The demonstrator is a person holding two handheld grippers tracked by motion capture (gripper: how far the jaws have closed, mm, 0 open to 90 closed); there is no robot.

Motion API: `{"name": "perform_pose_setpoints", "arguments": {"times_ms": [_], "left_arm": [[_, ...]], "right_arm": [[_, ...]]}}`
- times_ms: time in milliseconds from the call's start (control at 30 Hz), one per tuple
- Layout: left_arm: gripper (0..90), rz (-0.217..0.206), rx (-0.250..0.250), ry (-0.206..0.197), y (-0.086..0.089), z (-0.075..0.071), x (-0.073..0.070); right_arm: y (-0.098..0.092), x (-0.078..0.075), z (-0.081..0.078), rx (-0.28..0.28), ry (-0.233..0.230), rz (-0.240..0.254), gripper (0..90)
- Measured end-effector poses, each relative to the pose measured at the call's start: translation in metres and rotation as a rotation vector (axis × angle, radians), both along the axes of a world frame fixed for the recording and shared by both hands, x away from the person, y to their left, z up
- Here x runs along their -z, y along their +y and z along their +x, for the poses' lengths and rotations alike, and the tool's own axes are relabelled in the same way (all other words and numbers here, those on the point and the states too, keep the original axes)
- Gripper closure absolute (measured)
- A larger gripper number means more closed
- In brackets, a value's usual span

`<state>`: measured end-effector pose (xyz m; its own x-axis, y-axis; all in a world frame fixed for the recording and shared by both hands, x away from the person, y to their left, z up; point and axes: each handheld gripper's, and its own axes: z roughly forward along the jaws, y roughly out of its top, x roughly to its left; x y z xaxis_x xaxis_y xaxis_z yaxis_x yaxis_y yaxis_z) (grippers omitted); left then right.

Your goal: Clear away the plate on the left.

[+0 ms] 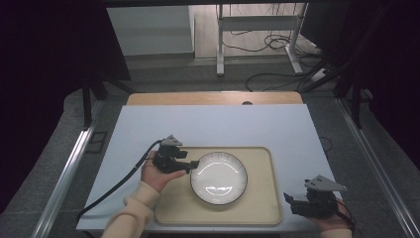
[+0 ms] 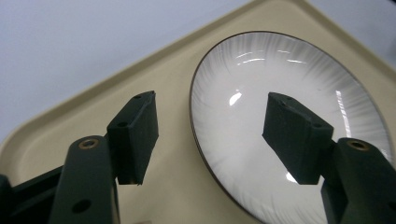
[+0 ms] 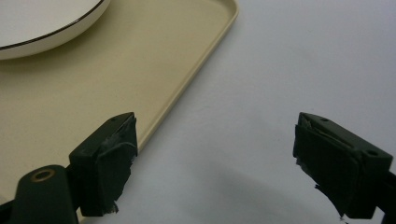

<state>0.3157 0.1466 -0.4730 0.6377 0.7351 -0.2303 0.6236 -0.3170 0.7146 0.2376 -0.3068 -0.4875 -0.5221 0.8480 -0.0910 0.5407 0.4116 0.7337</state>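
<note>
A white plate with a dark rim and fine radial ribs lies in a beige tray near the table's front. My left gripper hovers at the plate's left rim, held by a hand in a cream sleeve. In the left gripper view the plate and tray lie beyond my left gripper, whose jaws stand apart and straddle the rim without touching it. My right gripper rests open off the tray's front right corner. My right gripper holds nothing, with the tray edge and the plate to its left.
The pale blue table top stretches bare behind and to both sides of the tray. A wooden strip borders its far edge. Beyond it, cables and a metal stand are on the floor. Metal rails flank the table.
</note>
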Motion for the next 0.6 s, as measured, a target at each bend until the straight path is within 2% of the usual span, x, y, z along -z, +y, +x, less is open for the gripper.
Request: {"name": "perform_pose_setpoints", "arguments": {"times_ms": [100, 200, 433, 500, 600], "left_arm": [[34.2, -0.007, -0.034, -0.019, 0.014, -0.009, -0.004], [33.1, 0.034, -0.066, -0.059, 0.027, -0.023, -0.008], [32.3, 0.073, -0.11, -0.094, 0.053, -0.051, -0.002], [32.4, 0.086, -0.131, -0.096, 0.063, -0.059, 0.0], [31.3, 0.084, -0.149, -0.087, 0.072, -0.067, 0.003]], "right_arm": [[0.0, 0.0, 0.0, -0.002, -0.001, 0.0, 14.0], [0.0, 0.0, 0.0, -0.006, -0.002, -0.001, 14.0], [0.001, 0.0, 0.0, -0.009, -0.005, -0.004, 14.0], [0.001, 0.0, 0.0, -0.009, -0.004, -0.005, 14.0], [0.001, 0.0, 0.0, -0.011, 0.002, -0.005, 14.0]]}}
